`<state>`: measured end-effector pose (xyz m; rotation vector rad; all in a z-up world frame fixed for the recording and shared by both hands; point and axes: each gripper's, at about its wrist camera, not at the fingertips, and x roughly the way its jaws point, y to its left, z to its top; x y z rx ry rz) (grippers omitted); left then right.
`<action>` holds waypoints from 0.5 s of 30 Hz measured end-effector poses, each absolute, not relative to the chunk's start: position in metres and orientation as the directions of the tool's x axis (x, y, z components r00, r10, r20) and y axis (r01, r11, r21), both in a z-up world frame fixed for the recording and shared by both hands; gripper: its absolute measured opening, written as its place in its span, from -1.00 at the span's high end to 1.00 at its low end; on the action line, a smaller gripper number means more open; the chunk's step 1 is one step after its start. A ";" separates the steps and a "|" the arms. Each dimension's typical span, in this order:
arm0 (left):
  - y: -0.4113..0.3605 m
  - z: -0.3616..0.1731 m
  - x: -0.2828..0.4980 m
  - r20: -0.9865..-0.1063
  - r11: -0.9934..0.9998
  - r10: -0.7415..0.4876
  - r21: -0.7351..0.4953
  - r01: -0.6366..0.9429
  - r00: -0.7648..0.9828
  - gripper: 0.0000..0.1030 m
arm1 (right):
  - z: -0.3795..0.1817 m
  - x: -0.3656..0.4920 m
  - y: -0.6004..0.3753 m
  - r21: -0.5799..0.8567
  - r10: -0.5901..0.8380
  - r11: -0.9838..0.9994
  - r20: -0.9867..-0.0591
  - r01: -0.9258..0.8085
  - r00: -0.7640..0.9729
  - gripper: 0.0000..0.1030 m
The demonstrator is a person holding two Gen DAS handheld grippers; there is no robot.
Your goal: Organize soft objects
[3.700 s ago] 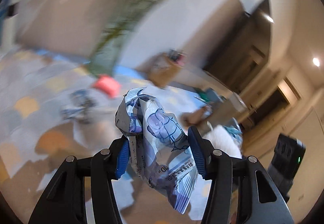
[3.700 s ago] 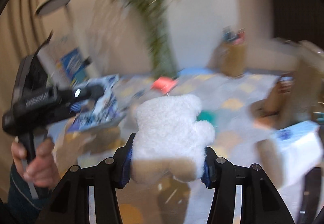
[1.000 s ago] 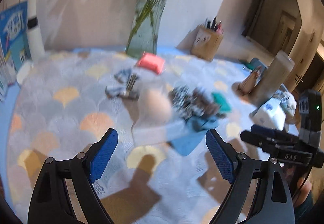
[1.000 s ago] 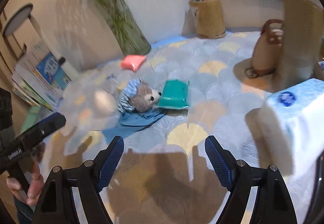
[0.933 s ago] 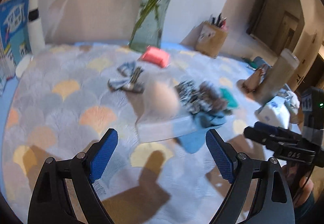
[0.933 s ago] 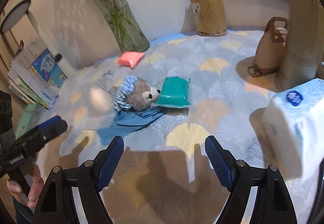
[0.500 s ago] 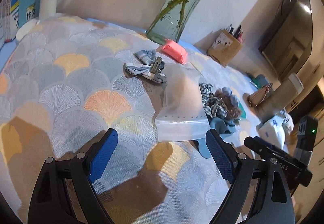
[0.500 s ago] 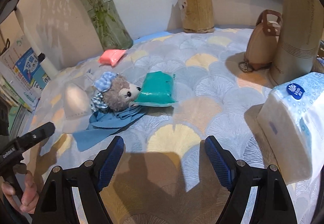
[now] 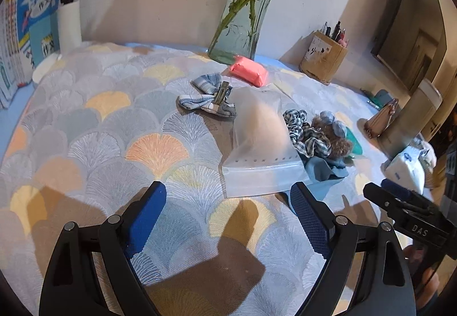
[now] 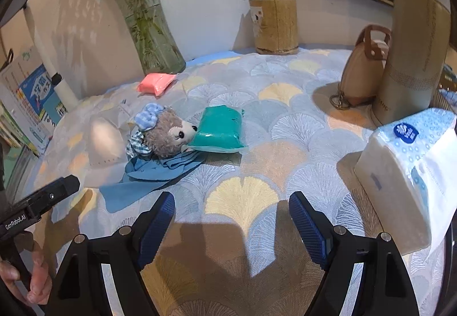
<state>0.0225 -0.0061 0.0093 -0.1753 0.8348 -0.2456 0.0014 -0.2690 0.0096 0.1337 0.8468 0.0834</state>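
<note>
Both tools are spread wide with nothing between the pads: the left gripper [image 9: 228, 219] and the right gripper [image 10: 232, 226] hover over bare stretches of the fan-patterned grey, yellow and orange cloth [image 9: 108, 127], so there's plenty of free room right in front of each.

The soft stuff is bunched mid-table. A frosted plastic zip bag [image 9: 261, 144] with something pale peach inside lies at about 1 o'clock from the left gripper. Touching its right edge is the grey-brown plush toy with a blue checked bow [image 10: 164, 134], lying on a crumpled blue cloth [image 10: 148, 176], its nose against a teal soft packet [image 10: 220, 130]. Beyond the bag, at 12 o'clock, sits a blue plaid fabric bow with a metal clip [image 9: 208, 99], then a pink soft packet [image 9: 248, 74] just in front of a tall glass vase with green stems [image 9: 242, 10].

At the right gripper's 3 o'clock a white tissue pack with blue dots [image 10: 405, 173] crowds the edge. Further back there's a tan cylinder [image 10: 414, 39], a small beige bag with a brown handle [image 10: 364, 70] and a woven pen holder [image 10: 275, 26] by the wall. Books [image 9: 31, 27] stand at the far left.
</note>
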 end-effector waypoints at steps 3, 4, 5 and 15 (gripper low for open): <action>-0.009 0.011 0.021 -0.711 0.967 -0.250 -0.213 0.138 0.657 -0.71 | 0.012 -0.002 -0.262 0.116 0.109 0.993 -0.731 -0.034 0.674 -0.57; -0.010 0.011 0.020 -0.711 0.969 -0.243 -0.204 0.137 0.660 -0.71 | 0.013 -0.003 -0.261 0.108 0.105 0.993 -0.727 -0.038 0.679 -0.58; -0.011 0.011 0.020 -0.713 0.972 -0.234 -0.194 0.136 0.661 -0.71 | 0.013 -0.004 -0.259 0.100 0.102 0.994 -0.724 -0.042 0.682 -0.58; -0.016 0.010 0.020 -0.724 0.980 -0.197 -0.150 0.128 0.660 -0.71 | 0.014 -0.005 -0.258 0.099 0.106 0.994 -0.722 -0.049 0.684 -0.58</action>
